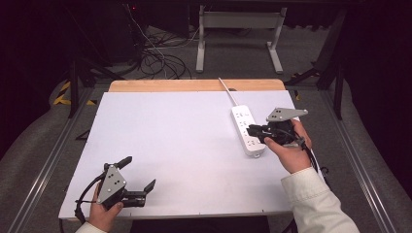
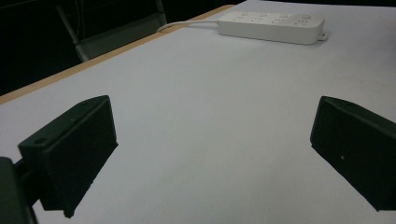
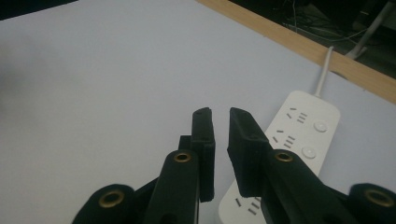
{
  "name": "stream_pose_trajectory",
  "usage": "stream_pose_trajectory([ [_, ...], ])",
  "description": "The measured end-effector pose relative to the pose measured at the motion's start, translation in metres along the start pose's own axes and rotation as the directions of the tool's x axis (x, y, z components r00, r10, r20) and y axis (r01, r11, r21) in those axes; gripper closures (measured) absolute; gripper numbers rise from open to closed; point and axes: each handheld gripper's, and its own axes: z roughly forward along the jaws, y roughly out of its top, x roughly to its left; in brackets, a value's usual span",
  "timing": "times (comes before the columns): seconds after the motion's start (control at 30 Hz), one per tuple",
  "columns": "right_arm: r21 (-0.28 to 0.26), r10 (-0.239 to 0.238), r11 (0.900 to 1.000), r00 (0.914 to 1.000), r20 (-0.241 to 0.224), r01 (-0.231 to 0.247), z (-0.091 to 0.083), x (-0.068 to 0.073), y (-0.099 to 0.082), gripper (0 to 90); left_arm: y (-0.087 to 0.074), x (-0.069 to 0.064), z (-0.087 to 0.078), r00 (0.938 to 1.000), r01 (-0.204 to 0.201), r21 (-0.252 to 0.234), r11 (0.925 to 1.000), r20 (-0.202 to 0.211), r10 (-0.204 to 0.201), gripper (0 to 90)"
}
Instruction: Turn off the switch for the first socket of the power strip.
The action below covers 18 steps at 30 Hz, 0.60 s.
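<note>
A: Item one, the strip (image 1: pixel 248 131). Location?

B: White power strip, flat on the white table (image 1: pixel 170 145), right side, long axis running away from the person. Its cord (image 1: pixel 227 90) leaves the far end and goes over the wooden edge (image 1: pixel 194 85). Nothing plugged in that I can see.

A: Item two, right gripper (image 1: pixel 252 130).

B: Over the strip's near half. In the right gripper view the jaws stand almost closed, a narrow slit between them, nothing in it. Tips sit above the strip (image 3: pixel 299 144), near the socket row and round buttons. Touching or just above, I cannot tell.

A: Item three, left gripper (image 1: pixel 141 172).

B: Near corner of the table, well apart from the strip. Jaws spread wide, nothing between them. Its own view looks across bare table to the strip (image 2: pixel 273 27) far off.

A: Risks?

B: My judgement: the strip is light and lies loose, so a push from the narrowed tips could slide or swivel it, with the cord tugging it askew. Nothing steadies it while the left gripper is idle. If a button is the aim, the tips could land on a socket slot instead.

A: Not legible?

B: The strip's near end is cut off behind the jaws in the right gripper view. The high view hides part of it under the gripper. The cord's far run is lost past the table edge. Button state is too small to read.
</note>
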Motion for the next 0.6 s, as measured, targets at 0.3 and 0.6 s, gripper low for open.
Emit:
stream_pose_trajectory([
  [0.3, 0.047, 0.029, 0.9984, 0.9987, 0.042, -0.031, 0.015, -0.022, 0.007, 90.0, 0.0, 0.0, 0.0, 1.0, -0.003, 0.003, 1.0, 0.002, 0.003, 0.8],
  [0.6, 0.076, 0.081, 0.9935, 0.9951, 0.056, -0.085, 0.034, -0.043, 0.007, 90.0, 0.0, 0.001, 0.0, 0.9999, -0.014, 0.003, 0.9999, -0.001, 0.014, 0.8],
])
